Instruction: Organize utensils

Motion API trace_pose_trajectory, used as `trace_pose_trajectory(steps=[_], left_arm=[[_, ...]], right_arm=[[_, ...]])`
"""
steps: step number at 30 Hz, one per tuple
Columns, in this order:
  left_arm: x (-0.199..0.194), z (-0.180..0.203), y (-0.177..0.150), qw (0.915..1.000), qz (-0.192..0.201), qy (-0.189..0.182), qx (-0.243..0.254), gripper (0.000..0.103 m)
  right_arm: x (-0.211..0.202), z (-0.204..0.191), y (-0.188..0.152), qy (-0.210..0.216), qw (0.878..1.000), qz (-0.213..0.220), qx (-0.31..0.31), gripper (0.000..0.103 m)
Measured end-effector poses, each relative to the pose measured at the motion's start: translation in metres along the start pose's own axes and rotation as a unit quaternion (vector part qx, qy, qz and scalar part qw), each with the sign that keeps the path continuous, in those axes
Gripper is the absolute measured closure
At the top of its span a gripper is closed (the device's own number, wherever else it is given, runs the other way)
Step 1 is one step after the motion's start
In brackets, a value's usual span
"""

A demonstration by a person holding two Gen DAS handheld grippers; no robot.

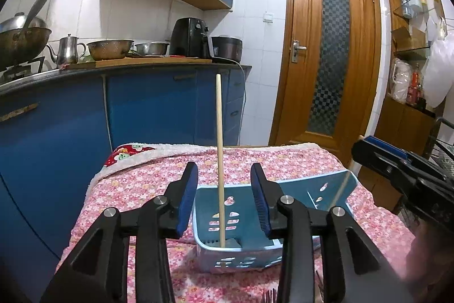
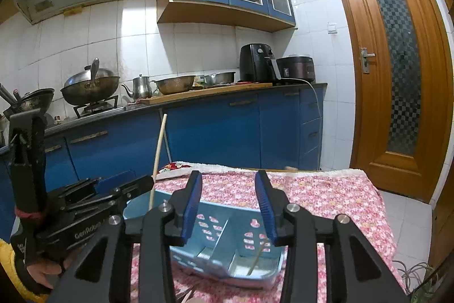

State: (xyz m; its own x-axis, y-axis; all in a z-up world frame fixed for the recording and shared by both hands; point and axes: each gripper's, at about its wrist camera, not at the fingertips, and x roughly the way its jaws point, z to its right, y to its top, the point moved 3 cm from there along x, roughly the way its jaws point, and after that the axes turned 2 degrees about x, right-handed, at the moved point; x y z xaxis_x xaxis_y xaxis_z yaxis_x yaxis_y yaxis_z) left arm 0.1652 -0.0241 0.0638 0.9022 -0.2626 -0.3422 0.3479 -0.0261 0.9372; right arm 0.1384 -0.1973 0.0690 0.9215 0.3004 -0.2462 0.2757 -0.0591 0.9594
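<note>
A light blue perforated utensil caddy (image 1: 326,189) stands on the floral-cloth table; it also shows in the right wrist view (image 2: 227,249), with dividers inside. One wooden chopstick (image 1: 219,149) stands upright in its left compartment, seen also in the right wrist view (image 2: 158,155). A second chopstick (image 2: 256,257) leans blurred in the right compartment. My left gripper (image 1: 224,200) is open and empty, just in front of the caddy, fingers either side of the standing chopstick. My right gripper (image 2: 229,206) is open and empty above the caddy.
The table's pink floral cloth (image 1: 136,189) reaches a white towel edge at the back. Fork tines (image 1: 269,297) show at the bottom edge. Blue counter cabinets (image 1: 56,138) with wok, kettle and bowls stand behind; a wooden door (image 1: 329,61) is at right.
</note>
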Motion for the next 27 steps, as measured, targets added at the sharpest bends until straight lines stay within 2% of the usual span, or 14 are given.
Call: trace_pose_trajectory(steps=[5, 11, 16, 17, 19, 21, 23, 27], left_arm=[[0.006, -0.002, 0.015, 0.9995, -0.027, -0.016, 0.001, 0.064], [0.03, -0.009, 0.026, 0.9976, -0.064, -0.024, -0.013, 0.064], [0.053, -0.016, 0.029, 0.9945, -0.091, -0.035, -0.038, 0.064], [0.058, -0.018, 0.03, 0.9933, -0.097, -0.041, -0.047, 0.066], [0.067, -0.021, 0.029, 0.991, -0.109, -0.046, -0.062, 0.077], [0.074, -0.023, 0.029, 0.9889, -0.119, -0.052, -0.073, 0.098], [0.076, -0.025, 0.029, 0.9881, -0.118, -0.058, -0.08, 0.101], [0.062, -0.026, 0.033, 0.9928, -0.072, -0.054, -0.079, 0.101]], right_arm=[[-0.011, -0.004, -0.001, 0.001, 1.0, -0.024, 0.013, 0.061], [-0.015, -0.006, -0.011, 0.001, 0.998, -0.061, 0.023, 0.061], [-0.015, -0.009, -0.019, 0.004, 0.997, -0.07, 0.014, 0.061], [-0.015, -0.009, -0.021, 0.006, 0.997, -0.072, 0.014, 0.061], [-0.014, -0.008, -0.022, 0.009, 0.997, -0.073, 0.017, 0.061], [-0.014, -0.007, -0.023, 0.011, 0.997, -0.073, 0.018, 0.061], [-0.015, -0.006, -0.023, 0.011, 0.997, -0.071, 0.02, 0.061], [-0.016, -0.003, -0.023, 0.01, 0.997, -0.068, 0.024, 0.061]])
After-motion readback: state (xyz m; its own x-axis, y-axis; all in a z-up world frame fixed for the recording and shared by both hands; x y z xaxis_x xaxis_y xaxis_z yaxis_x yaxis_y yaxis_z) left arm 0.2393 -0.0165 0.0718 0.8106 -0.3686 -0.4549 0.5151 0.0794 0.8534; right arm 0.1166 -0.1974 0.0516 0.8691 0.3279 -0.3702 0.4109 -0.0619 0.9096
